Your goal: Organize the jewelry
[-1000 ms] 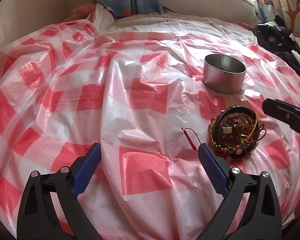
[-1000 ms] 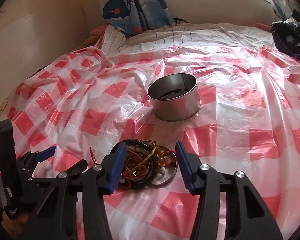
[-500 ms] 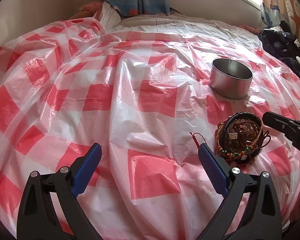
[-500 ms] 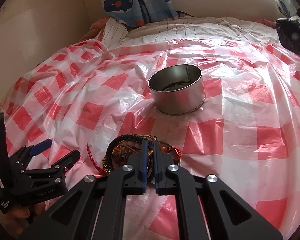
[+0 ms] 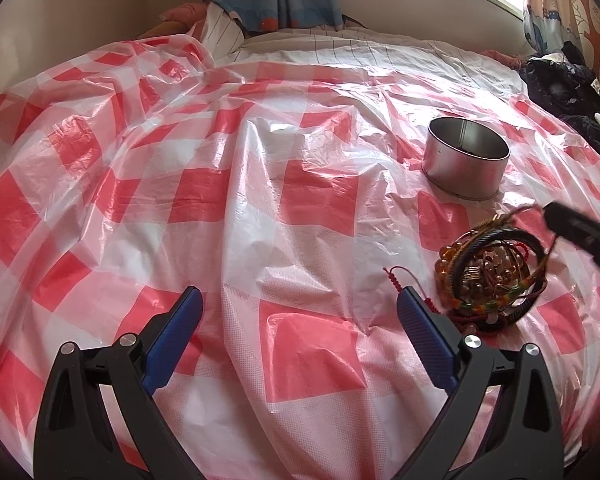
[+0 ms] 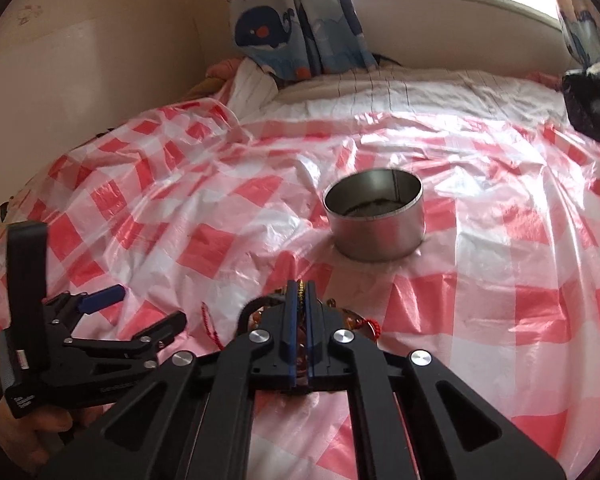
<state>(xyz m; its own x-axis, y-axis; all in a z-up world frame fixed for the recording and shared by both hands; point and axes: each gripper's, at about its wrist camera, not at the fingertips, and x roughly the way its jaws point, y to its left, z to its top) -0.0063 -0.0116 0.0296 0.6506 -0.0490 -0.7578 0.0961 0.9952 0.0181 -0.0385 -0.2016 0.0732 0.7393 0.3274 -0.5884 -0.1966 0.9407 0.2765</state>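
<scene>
Toward the right edge of the red-and-white checked plastic sheet (image 5: 308, 200) covering the bed, in the left wrist view, the tangled heap of beaded and corded bracelets (image 5: 488, 276) is sitting just short of the round open silver metal tin (image 5: 466, 164). The left gripper (image 5: 300, 312) is hovering with its blue-padded jaws spread wide, nothing between them. The black right gripper (image 5: 580, 236) is reaching in from the right edge, a brown cord loop lifting blurred at its tip.

In the right wrist view, the right gripper (image 6: 299, 308) is standing with jaws pressed together, pinching a gold-beaded strand (image 6: 299, 289) from the heap. The tin is lying beyond it, dark items already inside.

Risks, as judged: the strands are looking interlocked, so lifting one is likely dragging the whole heap or snagging the red knotted cord (image 5: 396, 286). A thin pinch on round beads could be slipping mid-carry. The light tin on slick, crinkled plastic could be tipping if trailing loops are catching its rim.
</scene>
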